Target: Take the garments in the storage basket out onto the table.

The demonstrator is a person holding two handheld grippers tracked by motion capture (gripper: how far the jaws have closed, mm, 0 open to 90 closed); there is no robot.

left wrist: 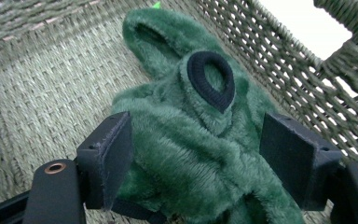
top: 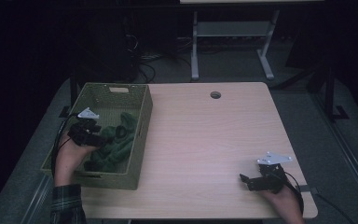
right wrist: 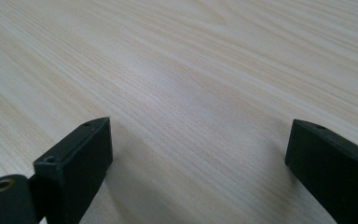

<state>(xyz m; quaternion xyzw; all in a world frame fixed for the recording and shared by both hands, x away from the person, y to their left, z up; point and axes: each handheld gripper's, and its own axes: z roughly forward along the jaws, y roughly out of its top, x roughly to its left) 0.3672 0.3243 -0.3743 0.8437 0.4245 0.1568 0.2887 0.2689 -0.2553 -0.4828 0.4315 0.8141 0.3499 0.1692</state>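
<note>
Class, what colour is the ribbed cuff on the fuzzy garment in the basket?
Black, on a dark green garment; the cuff shows best in the left gripper view.

A green woven rectangular basket [top: 140,140] sits at the left edge of the pale wooden tabletop [top: 205,140]. Inside it lies a green plush garment [top: 116,144], with the left tongs [top: 109,137] around it. The right tongs [top: 244,179] rest near the tabletop's front right corner.

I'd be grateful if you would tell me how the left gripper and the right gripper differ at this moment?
The left gripper is down inside the woven basket, while the right gripper rests on the bare wooden table. The left gripper's open jaws straddle the green fuzzy garment; the right gripper's open jaws have nothing between them. Both are black, hand-held and open.
</note>
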